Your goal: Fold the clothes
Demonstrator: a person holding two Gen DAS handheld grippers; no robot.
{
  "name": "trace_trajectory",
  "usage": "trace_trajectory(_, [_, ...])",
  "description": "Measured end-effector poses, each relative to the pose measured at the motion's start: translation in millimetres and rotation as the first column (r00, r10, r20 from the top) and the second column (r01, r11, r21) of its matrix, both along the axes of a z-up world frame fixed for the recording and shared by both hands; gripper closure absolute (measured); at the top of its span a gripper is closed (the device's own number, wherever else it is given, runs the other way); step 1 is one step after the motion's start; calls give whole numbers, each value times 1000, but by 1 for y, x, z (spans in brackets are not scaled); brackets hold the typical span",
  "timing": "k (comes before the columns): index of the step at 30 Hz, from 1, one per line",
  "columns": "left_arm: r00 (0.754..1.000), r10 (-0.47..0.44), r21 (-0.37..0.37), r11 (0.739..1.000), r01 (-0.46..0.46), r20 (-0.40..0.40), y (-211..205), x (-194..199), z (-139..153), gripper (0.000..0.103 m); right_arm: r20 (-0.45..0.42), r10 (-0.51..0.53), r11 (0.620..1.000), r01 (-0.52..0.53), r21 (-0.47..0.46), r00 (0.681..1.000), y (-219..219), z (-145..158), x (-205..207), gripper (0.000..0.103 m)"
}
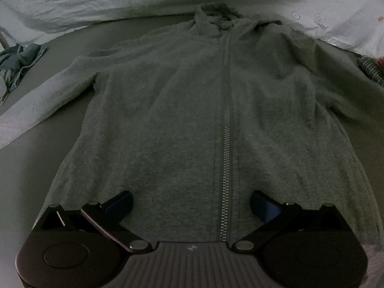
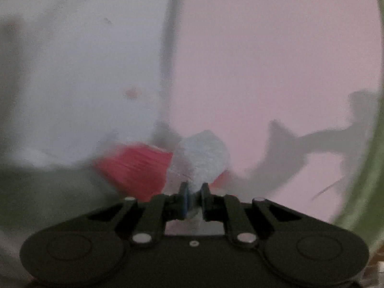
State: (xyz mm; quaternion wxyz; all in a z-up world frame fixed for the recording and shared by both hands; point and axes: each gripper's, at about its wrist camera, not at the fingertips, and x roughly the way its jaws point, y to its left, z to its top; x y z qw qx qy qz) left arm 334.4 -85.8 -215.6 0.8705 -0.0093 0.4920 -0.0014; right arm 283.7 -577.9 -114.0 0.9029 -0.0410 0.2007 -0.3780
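Your left gripper (image 1: 191, 202) stands wide open over the hem of the grey zip hoodie (image 1: 192, 110), holding nothing. Your right gripper (image 2: 194, 190) pinches pale fabric (image 2: 200, 154). Hoodie lies flat, zipper (image 1: 225, 129) running lengthwise, hood away from you.

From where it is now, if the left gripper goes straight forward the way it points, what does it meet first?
Probably the grey zip hoodie. The left gripper is open above the hem, with the zipper just right of centre between its fingers. Its height above the fabric is unclear.
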Motion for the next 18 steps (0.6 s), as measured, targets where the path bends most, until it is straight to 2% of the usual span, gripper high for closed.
trace_trajectory(3, [1000,-3,0,1000,3,0,0,-1,1,0,-134,-93,996,90,-26,987,-30,-41,-3,90])
trace_trajectory(5, [1000,-7,0,1000,7,3,-1,-1,1,0,-198,-107,994,108,-5,974,-36,-67,-6,89])
trace_trajectory(6, [1000,-7,0,1000,7,7,-1,-2,1,0,-219,-108,994,113,8,970,-36,-76,-8,84])
trace_trajectory(7, [1000,-8,0,1000,8,11,0,-2,0,0,-229,-115,992,123,20,967,-35,-81,-11,80])
trace_trajectory(9, [1000,-11,0,1000,11,17,0,-2,0,0,-221,-137,987,151,47,965,-31,-85,-18,58])
trace_trajectory(11, [1000,-14,0,1000,14,13,-1,-2,0,0,-182,-130,984,149,95,975,-23,-84,-19,49])
trace_trajectory(14, [1000,-20,-1,1000,20,2,-1,0,1,0,-184,-128,974,159,162,975,-25,-90,-16,39])
trace_trajectory(16, [1000,-23,0,1000,23,11,-1,-1,1,0,-202,-173,956,214,200,964,-33,-98,-18,36])
trace_trajectory(18, [1000,-24,0,1000,24,20,-1,-2,1,0,-211,-238,923,288,254,948,-46,-101,-13,28])
